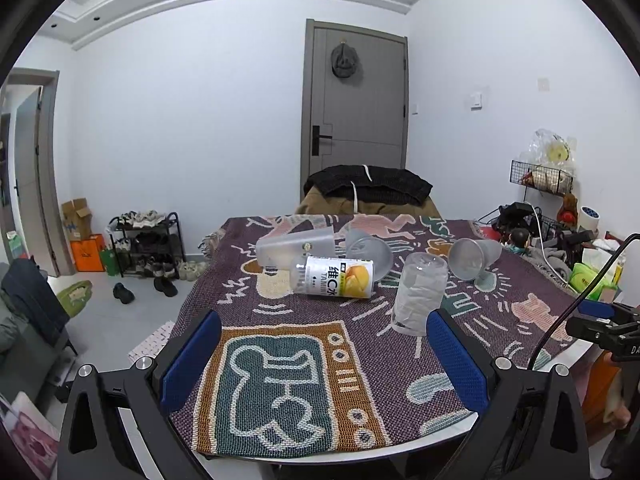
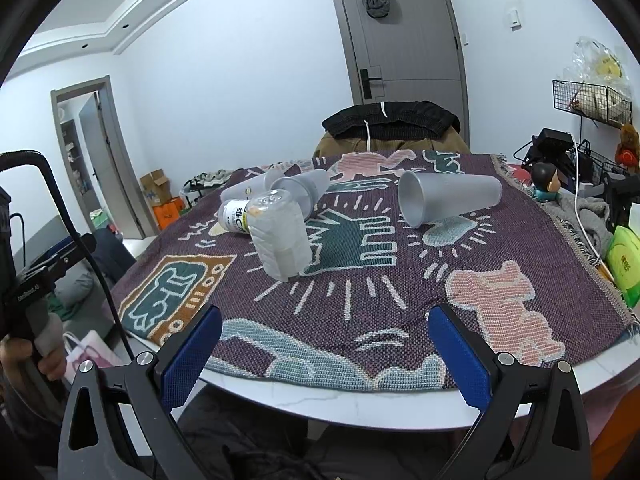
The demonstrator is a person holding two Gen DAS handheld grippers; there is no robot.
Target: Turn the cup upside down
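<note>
We hold both grippers back at the near table edge, the left gripper (image 1: pixel 324 360) and the right gripper (image 2: pixel 324 354) each spread wide with nothing between the blue pads. The cup (image 2: pixel 450 199) we judge to be ours lies on its side on the woven cloth (image 2: pixel 400 300), ahead and slightly right of the right gripper, mouth turned towards the left. It looks like thin frosted plastic, so likely light, smooth and easily squashed or rolled. We would pinch it gently across the mid-body, clear of the flexing rim. An inverted ribbed cup (image 2: pixel 282 236), a bottle (image 1: pixel 334 276) and two more cups lie ahead to the left
</note>
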